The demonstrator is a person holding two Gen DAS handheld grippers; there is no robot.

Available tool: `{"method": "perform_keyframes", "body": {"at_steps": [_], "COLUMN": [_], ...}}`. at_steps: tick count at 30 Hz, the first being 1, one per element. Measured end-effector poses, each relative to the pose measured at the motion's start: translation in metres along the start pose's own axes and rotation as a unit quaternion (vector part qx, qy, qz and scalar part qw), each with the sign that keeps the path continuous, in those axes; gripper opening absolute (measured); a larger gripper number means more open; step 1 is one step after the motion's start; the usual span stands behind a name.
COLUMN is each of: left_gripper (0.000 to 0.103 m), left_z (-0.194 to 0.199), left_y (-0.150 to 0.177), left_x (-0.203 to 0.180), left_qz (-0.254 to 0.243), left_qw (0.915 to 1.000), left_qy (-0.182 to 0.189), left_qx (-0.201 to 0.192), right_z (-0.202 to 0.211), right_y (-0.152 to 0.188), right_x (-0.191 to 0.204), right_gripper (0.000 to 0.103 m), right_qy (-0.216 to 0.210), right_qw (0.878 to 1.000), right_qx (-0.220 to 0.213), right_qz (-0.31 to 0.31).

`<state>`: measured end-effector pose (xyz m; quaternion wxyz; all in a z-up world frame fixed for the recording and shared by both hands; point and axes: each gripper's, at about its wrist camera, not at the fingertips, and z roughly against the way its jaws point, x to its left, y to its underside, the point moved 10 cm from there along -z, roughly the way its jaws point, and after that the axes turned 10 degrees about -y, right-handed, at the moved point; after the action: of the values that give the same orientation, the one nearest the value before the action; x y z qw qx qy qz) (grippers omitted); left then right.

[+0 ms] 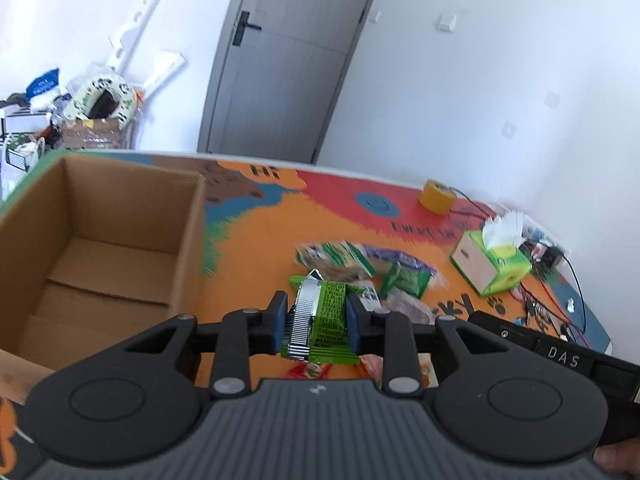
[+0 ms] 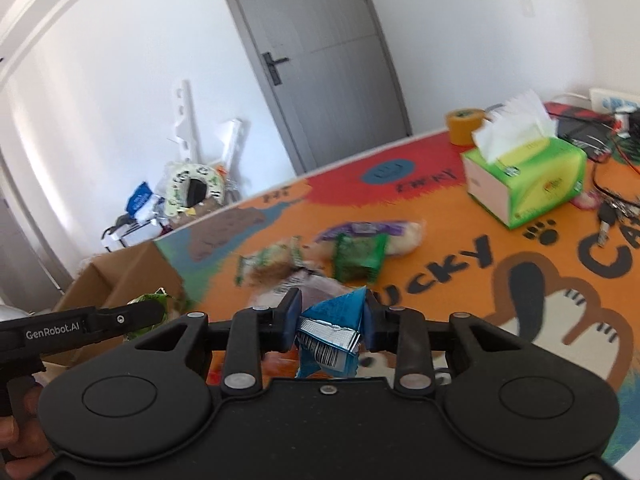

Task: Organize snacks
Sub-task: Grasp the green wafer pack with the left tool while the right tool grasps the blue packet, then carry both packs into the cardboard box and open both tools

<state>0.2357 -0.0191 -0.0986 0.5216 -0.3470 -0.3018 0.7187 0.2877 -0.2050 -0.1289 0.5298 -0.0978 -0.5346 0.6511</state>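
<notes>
The left tongs (image 1: 316, 318) clamp a green snack packet (image 1: 322, 320) at lower centre of the left wrist view, above the colourful desk (image 1: 256, 248). An empty cardboard box (image 1: 100, 240) fills the left side. The right tongs (image 2: 332, 322) pinch a blue snack packet (image 2: 332, 332) at lower centre. More snack packets (image 2: 352, 256) lie mid-frame, a green tissue box (image 2: 528, 176) at upper right.

Green packet (image 1: 326, 320) with black print and a silver ribbed seam; blue packet (image 2: 334, 334) with a silver seam and a barcode; box (image 1: 100, 240) plain brown; mat (image 1: 256, 240) orange, with red, blue and brown patches and black lettering; tissue box (image 2: 528, 178) green and yellow; tape (image 1: 436, 196) yellow; door (image 1: 288, 60) grey; pads (image 1: 279, 322) blue.
</notes>
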Motion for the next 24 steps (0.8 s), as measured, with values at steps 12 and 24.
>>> {"method": "perform_keyframes", "body": {"at_steps": [12, 24], "left_gripper": [0.029, 0.029], "left_z": [0.035, 0.051], "left_y": [-0.012, -0.026], "left_x": [0.037, 0.086], "left_qz": [0.014, 0.045], "left_qw": [0.9992, 0.9957], "left_qy": [-0.019, -0.059], "left_qx": [-0.033, -0.054], "right_z": [-0.005, -0.019], "right_y": [-0.003, -0.007], "right_x": [0.053, 0.099], "right_gripper": [0.032, 0.032], "right_qy": [-0.043, -0.08], "right_qw": [0.999, 0.996], "right_qx": [-0.008, -0.001], "right_qz": [0.01, 0.035]}}
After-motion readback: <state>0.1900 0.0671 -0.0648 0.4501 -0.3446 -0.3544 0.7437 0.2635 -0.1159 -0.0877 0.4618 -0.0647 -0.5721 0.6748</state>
